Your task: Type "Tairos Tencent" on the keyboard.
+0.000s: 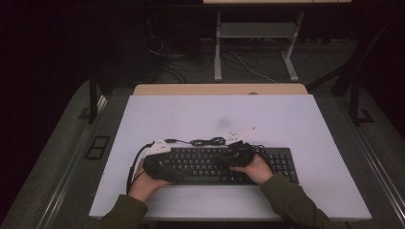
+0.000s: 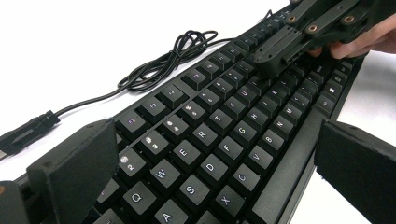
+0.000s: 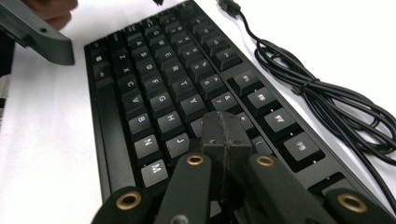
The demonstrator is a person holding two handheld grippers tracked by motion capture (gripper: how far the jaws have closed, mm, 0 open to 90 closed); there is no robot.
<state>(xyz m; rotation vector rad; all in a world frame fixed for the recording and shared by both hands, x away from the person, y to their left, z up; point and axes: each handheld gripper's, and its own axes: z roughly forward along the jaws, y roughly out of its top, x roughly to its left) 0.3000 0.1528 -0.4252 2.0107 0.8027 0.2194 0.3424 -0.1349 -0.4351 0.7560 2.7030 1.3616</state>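
A black keyboard [image 1: 205, 164] lies near the front of the white table top [image 1: 215, 114]. My left gripper [image 1: 160, 164] hovers over its left end. In the left gripper view that gripper [image 2: 217, 140] is open, its jaws spread wide across the keyboard [image 2: 224, 121] above the Q, A and C keys. My right gripper [image 1: 239, 155] is over the middle of the keyboard. In the right gripper view it [image 3: 224, 126] is shut with nothing between the jaws, and its tip rests on the keys near J on the keyboard [image 3: 154, 84].
The keyboard's black cable [image 1: 207, 141] lies in a tied bundle just behind it, ending in a plug [image 2: 28, 130]. Bare white table top surrounds the keyboard. Behind the table stand desk legs [image 1: 218, 52] with loose wires on the floor.
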